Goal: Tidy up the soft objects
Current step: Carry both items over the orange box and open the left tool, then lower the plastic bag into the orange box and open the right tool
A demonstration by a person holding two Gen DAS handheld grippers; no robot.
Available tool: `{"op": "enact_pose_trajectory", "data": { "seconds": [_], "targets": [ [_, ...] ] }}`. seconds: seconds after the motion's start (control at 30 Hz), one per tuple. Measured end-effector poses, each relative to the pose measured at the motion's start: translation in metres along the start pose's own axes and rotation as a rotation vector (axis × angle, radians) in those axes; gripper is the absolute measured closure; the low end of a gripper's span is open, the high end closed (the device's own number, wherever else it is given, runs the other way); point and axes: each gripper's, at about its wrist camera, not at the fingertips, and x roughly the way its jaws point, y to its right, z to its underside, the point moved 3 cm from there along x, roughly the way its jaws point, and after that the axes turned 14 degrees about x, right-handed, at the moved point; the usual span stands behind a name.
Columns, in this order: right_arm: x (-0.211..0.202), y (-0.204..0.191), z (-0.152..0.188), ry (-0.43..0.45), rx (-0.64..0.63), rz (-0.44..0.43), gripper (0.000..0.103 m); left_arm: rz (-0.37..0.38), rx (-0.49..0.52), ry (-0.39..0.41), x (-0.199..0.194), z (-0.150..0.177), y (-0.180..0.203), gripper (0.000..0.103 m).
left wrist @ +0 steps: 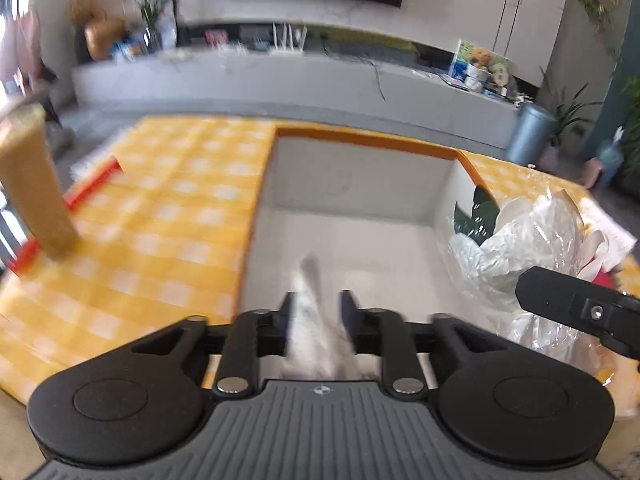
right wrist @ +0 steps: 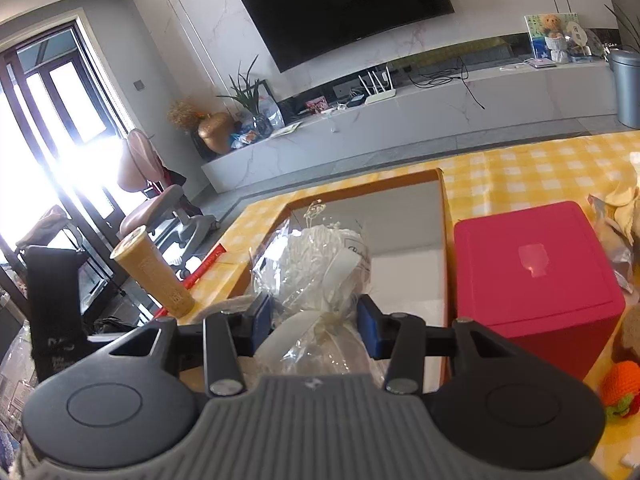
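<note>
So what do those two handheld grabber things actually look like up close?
Both look alike: the left gripper and the right gripper have a grey ribbed body with a small logo, two round black discs, black linkage bars with silver pins, and blue finger pads. No cables or sleeves show.

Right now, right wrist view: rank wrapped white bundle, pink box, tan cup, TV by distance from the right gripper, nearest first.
1. Wrapped white bundle: between the right gripper fingers.
2. Pink box: right, on the table.
3. Tan cup: left; near-tie with the box.
4. TV: far wall.

One box (left wrist: 352, 184), one cup (right wrist: 154, 270), one pink cube (right wrist: 536, 276).
</note>
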Motion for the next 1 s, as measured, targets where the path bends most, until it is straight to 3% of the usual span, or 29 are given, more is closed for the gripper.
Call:
{"op": "enact_pose_trajectory", "data": {
  "seconds": [0.07,0.13,0.2,0.3,0.37,0.5,0.6,0.7,0.83,1.0],
  "targets": [
    [0.0,-0.001,0.003,-0.001,-0.027,0.019,0.058,-0.024,0.063,0.099,-0.017,-0.001,0.006,0.024],
    [0.0,-0.005,0.005,-0.007,-0.058,0.029,0.058,-0.044,0.116,0.194,-0.04,-0.004,0.012,0.024],
    [0.002,-0.007,0.006,-0.017,-0.075,0.035,0.057,-0.138,0.134,0.26,-0.059,-0.009,0.013,0.018],
    [0.006,-0.005,0.009,-0.022,-0.1,0.059,0.057,-0.276,0.086,0.315,-0.076,-0.013,0.009,0.017],
    [0.011,-0.002,0.011,-0.038,-0.097,0.071,0.057,-0.322,0.037,0.34,-0.079,-0.014,0.005,0.017],
    [0.036,-0.01,0.021,-0.097,-0.172,0.144,0.057,-0.35,-0.06,0.328,-0.071,-0.016,-0.007,0.017],
    [0.06,-0.022,0.038,-0.159,-0.332,0.218,0.057,-0.379,-0.073,0.33,-0.065,-0.014,-0.014,0.017],
    [0.08,-0.026,0.048,-0.231,-0.409,0.281,0.057,-0.406,-0.078,0.326,-0.062,-0.011,-0.019,0.017],
    [0.097,-0.029,0.05,-0.248,-0.457,0.322,0.058,-0.368,-0.126,0.288,-0.058,-0.011,-0.03,0.018],
    [0.101,-0.025,0.047,-0.296,-0.407,0.328,0.057,-0.261,-0.251,0.241,-0.053,-0.006,-0.05,0.019]
  ]
}}
